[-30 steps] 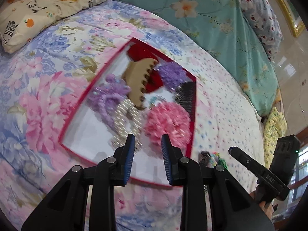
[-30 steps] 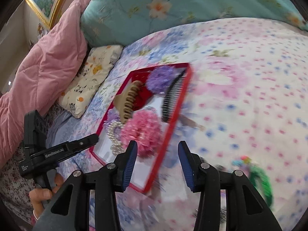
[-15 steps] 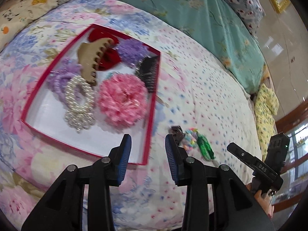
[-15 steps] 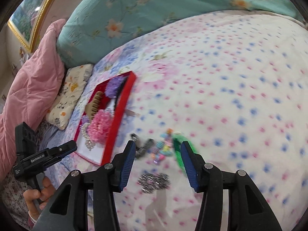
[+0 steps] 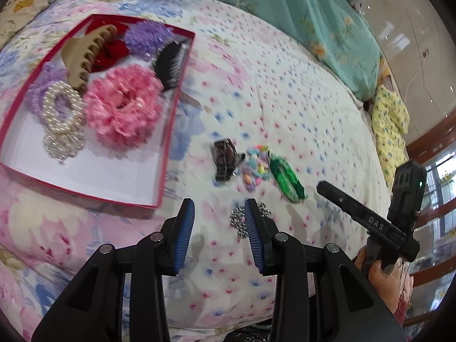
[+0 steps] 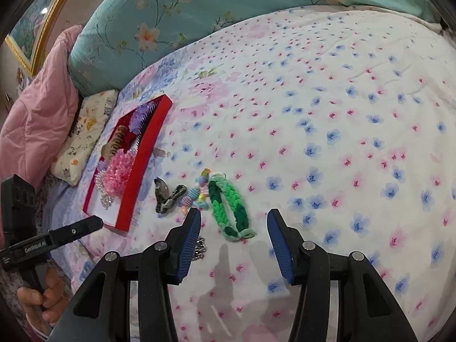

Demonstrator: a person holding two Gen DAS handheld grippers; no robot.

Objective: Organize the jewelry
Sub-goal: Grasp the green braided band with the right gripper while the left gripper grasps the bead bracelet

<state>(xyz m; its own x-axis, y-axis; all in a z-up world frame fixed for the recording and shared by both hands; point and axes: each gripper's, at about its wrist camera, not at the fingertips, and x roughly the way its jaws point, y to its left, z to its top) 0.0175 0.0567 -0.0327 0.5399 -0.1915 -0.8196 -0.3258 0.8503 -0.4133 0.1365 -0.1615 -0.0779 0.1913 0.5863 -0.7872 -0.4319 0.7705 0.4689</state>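
Observation:
A red box (image 5: 168, 131) (image 6: 148, 154) lies on the bed with a pink scrunchie (image 5: 124, 108), a pearl bracelet (image 5: 61, 109), a tan claw clip (image 5: 82, 57), a purple scrunchie (image 5: 146, 35) and a black comb (image 5: 171, 64) in it. Right of it on the sheet lie a dark hair clip (image 5: 225, 161) (image 6: 166, 195), a pastel bead bracelet (image 5: 255, 168) (image 6: 196, 195), a green braided band (image 5: 286, 178) (image 6: 228, 209) and a silver chain (image 5: 239, 222) (image 6: 199, 248). My left gripper (image 5: 219, 222) is open, empty, beside the chain. My right gripper (image 6: 233, 230) is open, empty, just short of the green band.
The bed has a floral sheet (image 6: 327, 131). A teal quilt (image 6: 199, 14) lies along the far side, a pink quilt (image 6: 37, 108) and a small printed pillow (image 6: 85, 134) at the left. A yellow cloth (image 5: 390, 125) hangs off the bed's right edge.
Both grippers swung right, away from the red box, and now face the loose pieces on the sheet. Both stay open and empty.

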